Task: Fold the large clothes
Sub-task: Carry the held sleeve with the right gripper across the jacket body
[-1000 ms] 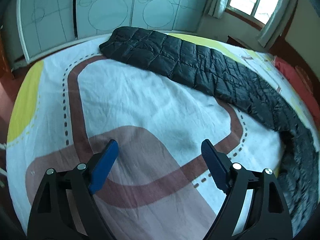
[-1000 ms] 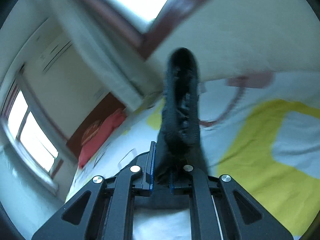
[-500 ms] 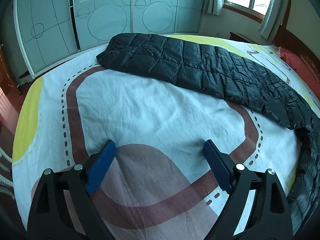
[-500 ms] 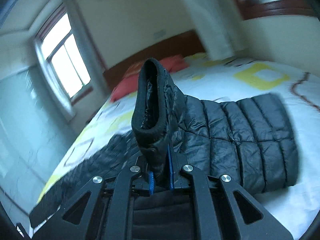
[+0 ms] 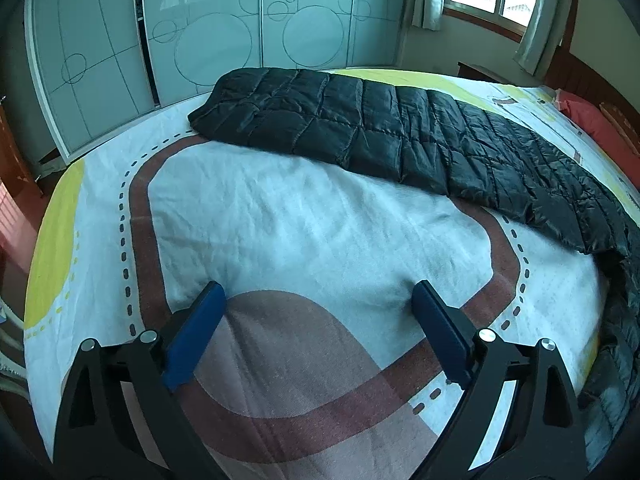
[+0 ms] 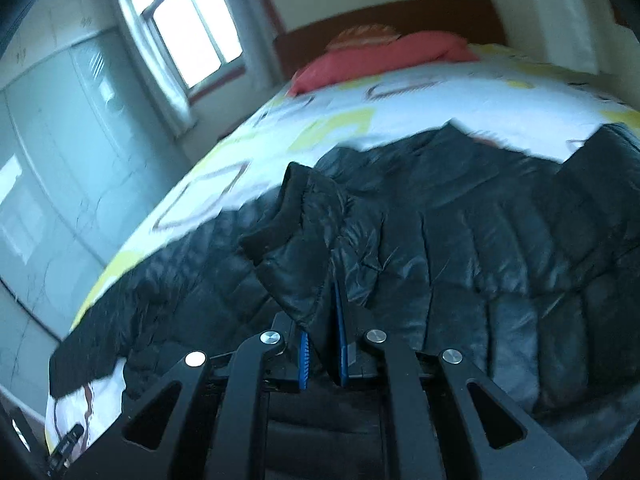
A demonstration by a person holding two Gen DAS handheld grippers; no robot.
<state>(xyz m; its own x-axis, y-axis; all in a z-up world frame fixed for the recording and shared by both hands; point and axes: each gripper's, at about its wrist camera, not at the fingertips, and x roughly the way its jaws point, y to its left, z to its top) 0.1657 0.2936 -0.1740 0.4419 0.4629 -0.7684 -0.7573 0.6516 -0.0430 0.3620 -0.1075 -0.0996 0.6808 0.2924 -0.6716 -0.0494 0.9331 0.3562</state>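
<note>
Black padded coat [image 5: 400, 140]: spread along the far side of the bedspread [image 5: 300, 232]; your right gripper [image 6: 322, 344] is clamped on its cuff [image 6: 296, 236], your left gripper [image 5: 316, 320] empty over bare bedspread, jaws opening wide. Risk: the slick, bulky cuff could slip free if you tug. Blur and the frame edge hide the coat's collar and hem.

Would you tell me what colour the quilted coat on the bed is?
Black coat, seen best from the left wrist.
</note>
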